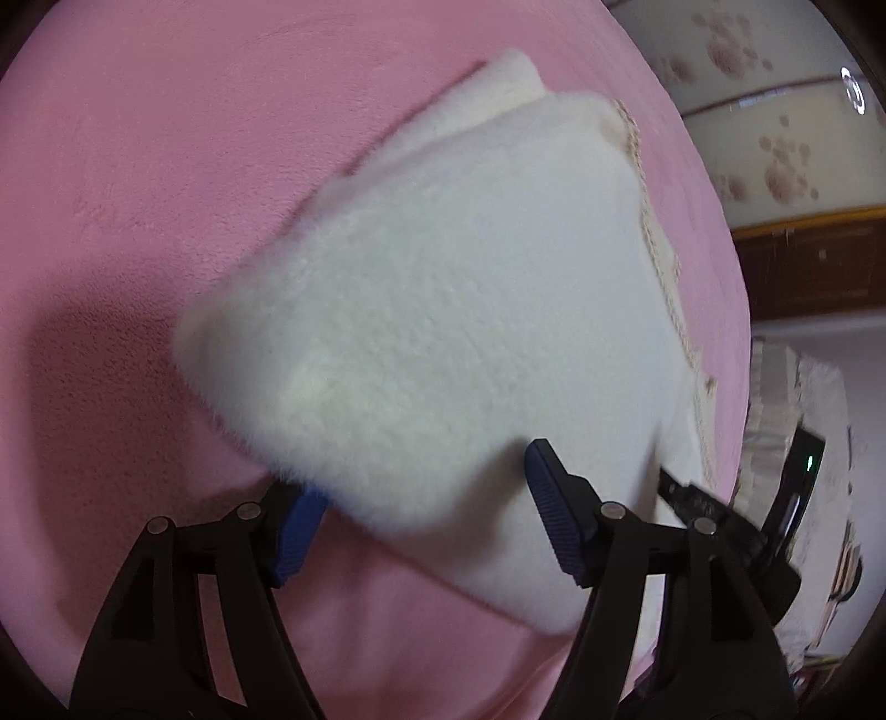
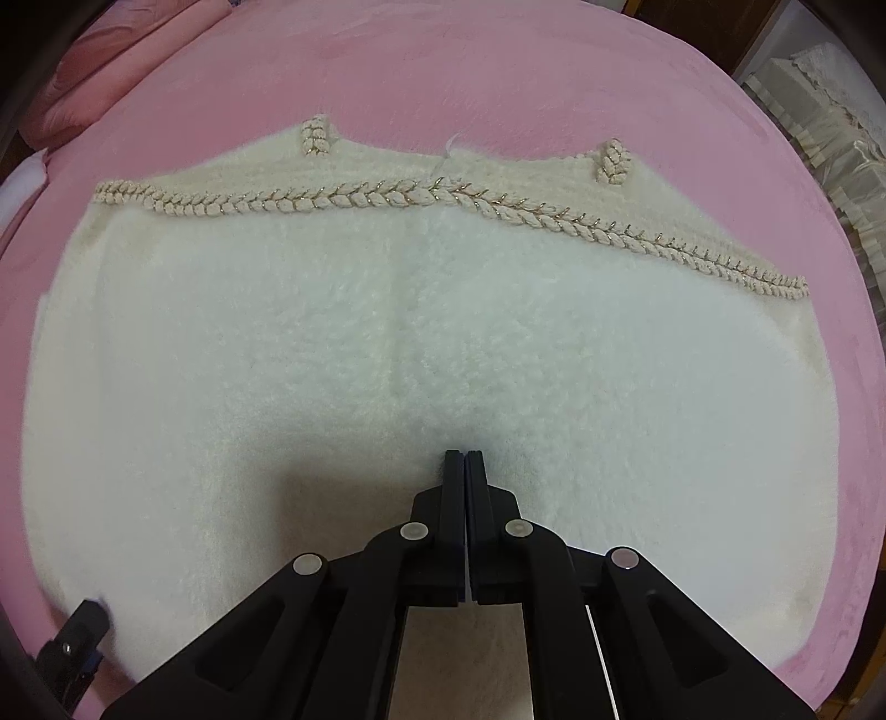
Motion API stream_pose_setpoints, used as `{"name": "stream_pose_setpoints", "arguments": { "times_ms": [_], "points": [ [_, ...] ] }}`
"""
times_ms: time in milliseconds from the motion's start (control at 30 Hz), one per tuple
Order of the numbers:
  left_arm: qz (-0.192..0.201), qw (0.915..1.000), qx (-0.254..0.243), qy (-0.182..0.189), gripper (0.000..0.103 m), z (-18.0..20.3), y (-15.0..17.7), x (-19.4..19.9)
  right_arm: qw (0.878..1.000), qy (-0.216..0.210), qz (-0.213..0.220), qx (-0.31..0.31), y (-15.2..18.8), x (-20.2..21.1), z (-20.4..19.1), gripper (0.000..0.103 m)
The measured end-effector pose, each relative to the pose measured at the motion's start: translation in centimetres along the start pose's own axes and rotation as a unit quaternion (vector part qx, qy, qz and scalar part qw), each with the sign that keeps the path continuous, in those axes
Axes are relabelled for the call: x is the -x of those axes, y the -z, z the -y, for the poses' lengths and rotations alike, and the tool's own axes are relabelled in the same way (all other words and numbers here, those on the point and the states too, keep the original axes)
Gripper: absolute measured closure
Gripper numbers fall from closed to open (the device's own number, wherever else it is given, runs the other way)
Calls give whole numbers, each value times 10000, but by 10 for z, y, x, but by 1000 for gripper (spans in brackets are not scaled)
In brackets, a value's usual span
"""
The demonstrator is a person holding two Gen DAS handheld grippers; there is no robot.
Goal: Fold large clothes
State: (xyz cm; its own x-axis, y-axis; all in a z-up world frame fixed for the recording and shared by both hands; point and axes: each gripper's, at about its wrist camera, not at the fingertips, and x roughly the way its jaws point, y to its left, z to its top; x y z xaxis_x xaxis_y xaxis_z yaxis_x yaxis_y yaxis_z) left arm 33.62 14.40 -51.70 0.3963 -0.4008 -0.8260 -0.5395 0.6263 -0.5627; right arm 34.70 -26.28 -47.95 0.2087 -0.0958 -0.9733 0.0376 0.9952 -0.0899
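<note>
A cream fluffy garment (image 1: 443, 310) lies folded on a pink blanket (image 1: 138, 194). Its near corner sits between the blue pads (image 1: 554, 515) of my left gripper (image 1: 426, 504), which is open; the pads do not press on the cloth. In the right wrist view the same garment (image 2: 387, 343) spreads wide, with a braided trim (image 2: 443, 196) along its far edge. My right gripper (image 2: 465, 455) is shut, pointing steeply down, with its tips against the fluffy surface near the garment's middle. Whether cloth is pinched between them I cannot tell. The left gripper (image 2: 77, 637) shows at the garment's lower left edge.
The pink blanket (image 2: 498, 72) surrounds the garment on all sides. A pink pillow (image 2: 111, 50) lies at the far left. Lace-covered furniture (image 2: 819, 138) stands beyond the right edge. A paw-print wall (image 1: 775, 166) and dark wood panel (image 1: 803, 266) lie past the bed.
</note>
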Motion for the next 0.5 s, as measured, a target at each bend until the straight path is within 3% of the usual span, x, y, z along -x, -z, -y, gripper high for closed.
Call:
{"name": "stream_pose_setpoints", "arguments": {
  "times_ms": [233,367,400,500],
  "points": [
    [191,9990,270,304,37,-14,-19,-3,9999,-120,95,-31,1,-5,3,100],
    [375,9987,324,117,38,-3,-28,-12,9996,-255,124,-45,6,-2,14,100],
    [439,9986,279,33,40,0,-28,-11,9994,-291,142,-73,6,-2,17,100],
    [774,9967,-10,-248,65,13,-19,2,9992,-325,194,-141,9,-2,25,100]
  ]
}}
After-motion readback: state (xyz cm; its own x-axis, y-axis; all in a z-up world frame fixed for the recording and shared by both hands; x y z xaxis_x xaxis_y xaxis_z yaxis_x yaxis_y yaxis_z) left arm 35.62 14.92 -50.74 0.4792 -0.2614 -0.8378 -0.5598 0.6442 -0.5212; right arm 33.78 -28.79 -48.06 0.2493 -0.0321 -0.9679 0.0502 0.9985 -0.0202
